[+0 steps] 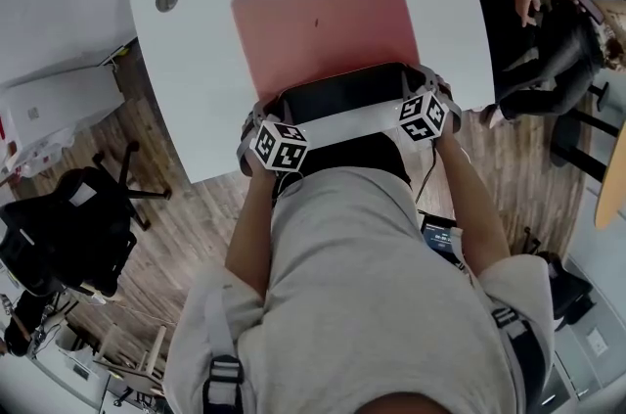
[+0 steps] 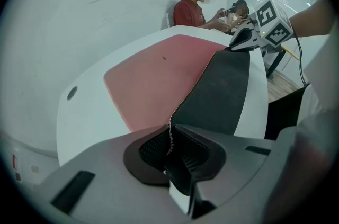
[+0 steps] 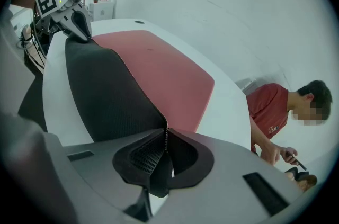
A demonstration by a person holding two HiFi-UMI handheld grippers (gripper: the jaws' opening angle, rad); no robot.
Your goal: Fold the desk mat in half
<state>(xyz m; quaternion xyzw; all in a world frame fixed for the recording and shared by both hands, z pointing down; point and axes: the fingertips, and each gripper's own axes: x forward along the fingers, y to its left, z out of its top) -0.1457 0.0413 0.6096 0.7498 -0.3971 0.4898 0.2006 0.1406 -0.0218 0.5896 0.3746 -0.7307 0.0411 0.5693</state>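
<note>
Left gripper (image 2: 169, 150) and right gripper (image 3: 165, 153) each clamp a near corner of the pink, black-backed desk mat (image 1: 323, 25)
Near edge lifted off the white rounded table (image 1: 186, 79)

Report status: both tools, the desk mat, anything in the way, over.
Left tool shut on desk mat, near corner; right tool on the other. Near edge lifted, black underside showing; pink rest flat on table. Only a small dark speck on it.
</note>
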